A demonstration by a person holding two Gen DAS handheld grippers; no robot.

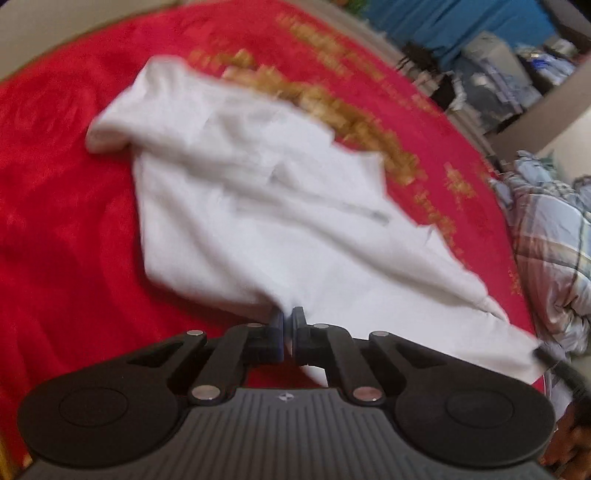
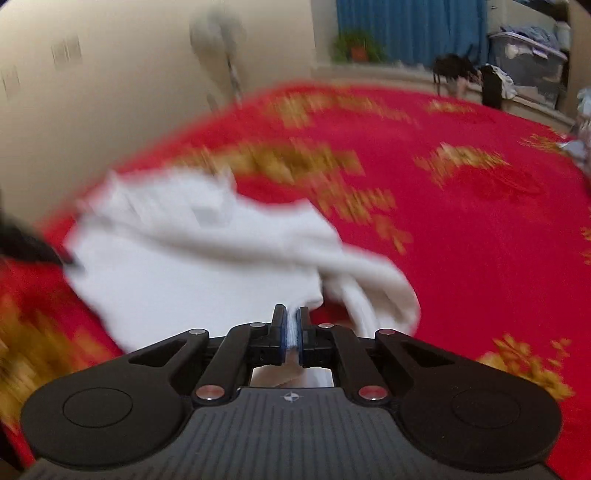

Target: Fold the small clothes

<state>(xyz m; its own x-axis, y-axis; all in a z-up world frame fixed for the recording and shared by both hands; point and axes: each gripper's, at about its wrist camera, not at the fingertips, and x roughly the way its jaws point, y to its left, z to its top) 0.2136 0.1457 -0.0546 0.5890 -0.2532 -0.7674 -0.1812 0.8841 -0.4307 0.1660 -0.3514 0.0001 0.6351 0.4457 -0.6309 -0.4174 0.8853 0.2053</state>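
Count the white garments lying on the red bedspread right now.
1. A white cotton garment lies crumpled across the red patterned bedspread, its near edge pinched by the left gripper and the right gripper. Blur could hide others.

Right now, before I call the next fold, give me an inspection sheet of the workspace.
Surface: red bedspread with gold patterns, blurred by motion.
Job's things: one white garment, crumpled, partly lifted at its near edge.
Clutter: plaid bedding heaped at the right edge of the bed.
Grippers: left gripper shut on the garment's near edge; right gripper shut on white fabric between its pads.
Cables: nothing seen.
Surroundings: blue curtain, potted plant, standing fan by the wall, storage bin with clothes.
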